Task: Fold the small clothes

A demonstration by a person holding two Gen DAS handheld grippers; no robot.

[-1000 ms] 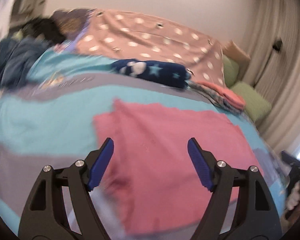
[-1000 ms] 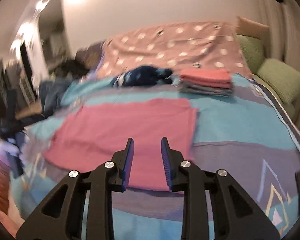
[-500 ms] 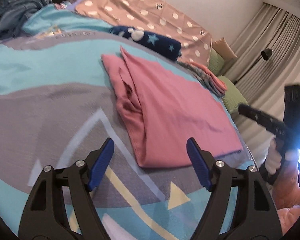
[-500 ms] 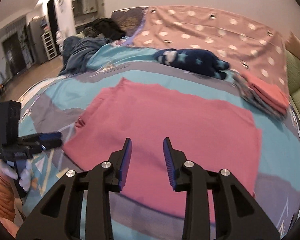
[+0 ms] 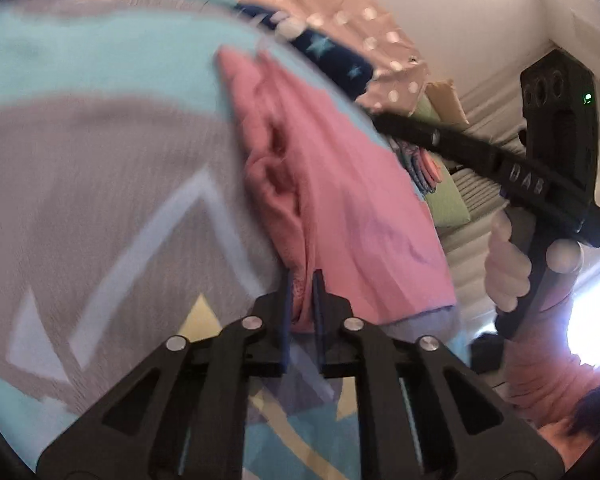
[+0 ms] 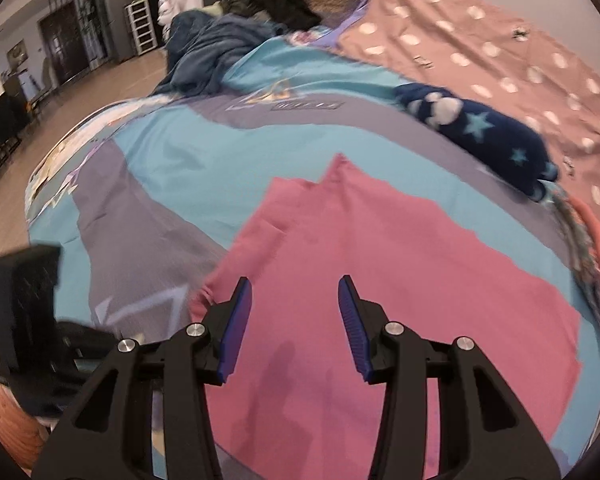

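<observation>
A pink garment (image 5: pixel 340 200) lies spread on the bed, its left side bunched into folds. My left gripper (image 5: pixel 302 296) is at the garment's near corner, its jaws closing with the pink fabric pinched between the blue pads. In the right wrist view the same pink garment (image 6: pixel 420 280) lies flat under my right gripper (image 6: pixel 294 300). Its jaws are opening, with nothing between them, and they hover over the cloth's near left part. A hand (image 5: pixel 512 264) holding the right gripper's handle shows at the right of the left wrist view.
A navy star-print garment (image 6: pixel 480 132) lies beyond the pink one. A folded stack (image 6: pixel 596 256) sits at the right edge. Dark blue clothes (image 6: pixel 212 48) are heaped at the bed's far left. Green pillows (image 5: pixel 444 204) lie beyond the bed cover (image 6: pixel 188 152).
My left gripper dropped to the pink garment's near corner and closed on it. My right gripper swung across the cloth toward its left side and its jaws widened.
</observation>
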